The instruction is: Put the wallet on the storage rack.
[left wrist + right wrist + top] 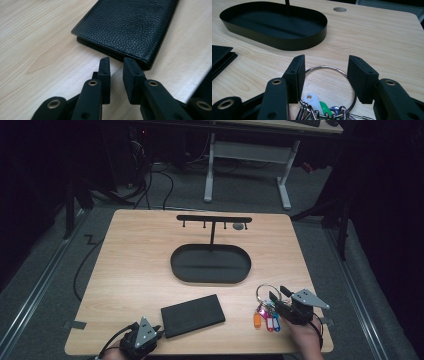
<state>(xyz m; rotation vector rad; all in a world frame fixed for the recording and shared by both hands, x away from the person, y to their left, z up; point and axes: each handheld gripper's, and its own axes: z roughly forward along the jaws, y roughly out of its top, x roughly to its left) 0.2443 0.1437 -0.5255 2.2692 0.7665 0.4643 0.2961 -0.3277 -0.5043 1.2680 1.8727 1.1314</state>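
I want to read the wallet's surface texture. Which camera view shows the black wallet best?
The left gripper view: the black wallet lies close ahead of the jaws, its pebbled leather grain and folded edge sharp. The high view shows its whole dark rectangular outline, without texture. The right gripper view catches one corner at the left edge.

The high view looks forward and down over the whole tabletop (130,270), while each gripper view sits low and close along its own fingers, both catching the black wallet (130,27) near the front edge.
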